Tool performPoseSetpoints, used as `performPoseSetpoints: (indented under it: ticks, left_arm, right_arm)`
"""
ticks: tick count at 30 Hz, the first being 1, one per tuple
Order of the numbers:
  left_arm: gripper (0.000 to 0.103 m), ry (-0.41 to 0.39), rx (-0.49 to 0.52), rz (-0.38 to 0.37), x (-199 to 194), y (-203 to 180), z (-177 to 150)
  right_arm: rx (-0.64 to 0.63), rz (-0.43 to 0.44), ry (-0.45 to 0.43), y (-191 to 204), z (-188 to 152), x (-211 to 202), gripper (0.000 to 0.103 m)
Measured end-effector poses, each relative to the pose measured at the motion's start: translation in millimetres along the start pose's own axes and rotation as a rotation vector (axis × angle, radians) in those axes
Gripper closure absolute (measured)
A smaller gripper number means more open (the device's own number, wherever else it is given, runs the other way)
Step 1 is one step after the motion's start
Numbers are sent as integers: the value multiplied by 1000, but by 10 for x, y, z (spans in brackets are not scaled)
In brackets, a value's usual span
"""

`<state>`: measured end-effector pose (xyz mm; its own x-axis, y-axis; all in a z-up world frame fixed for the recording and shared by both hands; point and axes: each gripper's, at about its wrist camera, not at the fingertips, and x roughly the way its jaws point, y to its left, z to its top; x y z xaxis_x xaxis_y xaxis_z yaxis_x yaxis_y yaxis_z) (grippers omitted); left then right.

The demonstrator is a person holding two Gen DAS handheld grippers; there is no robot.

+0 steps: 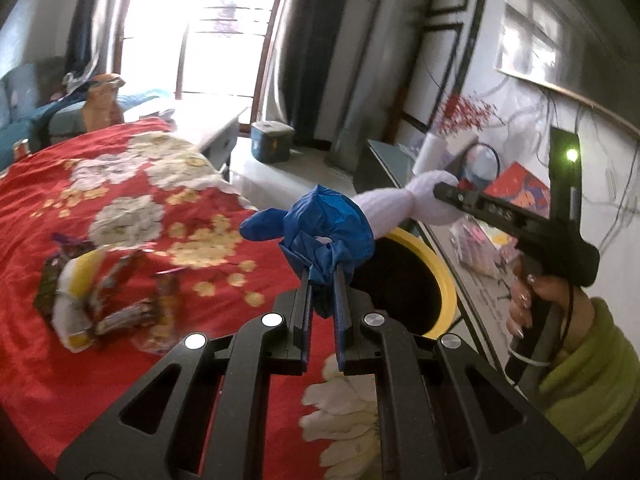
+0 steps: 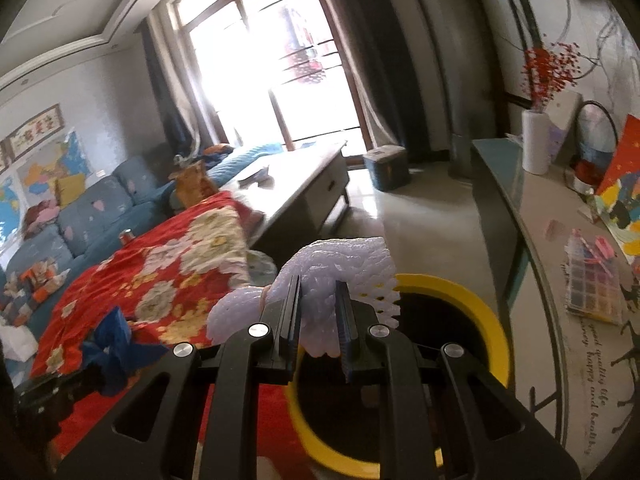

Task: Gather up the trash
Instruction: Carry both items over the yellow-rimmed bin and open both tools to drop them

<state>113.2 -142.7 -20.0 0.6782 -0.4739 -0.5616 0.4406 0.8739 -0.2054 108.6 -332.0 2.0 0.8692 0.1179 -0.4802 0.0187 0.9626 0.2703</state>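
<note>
Two pieces of trash are held near the yellow-rimmed bin, its inside dark. Left gripper: jaws clamped on a crumpled blue plastic bag. Right gripper: jaws clamped on white foam netting over the bin. Wrappers lie on the red floral cloth, print unreadable.

Right gripper clamping white foam netting, above yellow-rimmed bin, blurred, possibly blue wrapper at left
</note>
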Motion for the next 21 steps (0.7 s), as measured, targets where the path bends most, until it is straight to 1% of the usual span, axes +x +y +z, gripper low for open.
performPoseSetpoints:
  ticks: [3,7,12,19,21]
  left_arm:
    - [98,24,27,-23,128,-130,4]
    - [98,65,29,-57,321,-248,-8]
    - [98,106,25,-75,550,-329,-40]
    - [98,146,48,-93,831,-463,-33]
    - [98,158,52,-97,926,-500,-36]
  right_arm:
    - [20,-23,3,-118,-29,27,87]
    - [35,-62,8,-279,-68,72,87]
    - [40,-111,15,-450,-120,136,87]
    - [38,-180,40,-673,-232,266,87]
    - [42,-187,53,-732,-261,307,87]
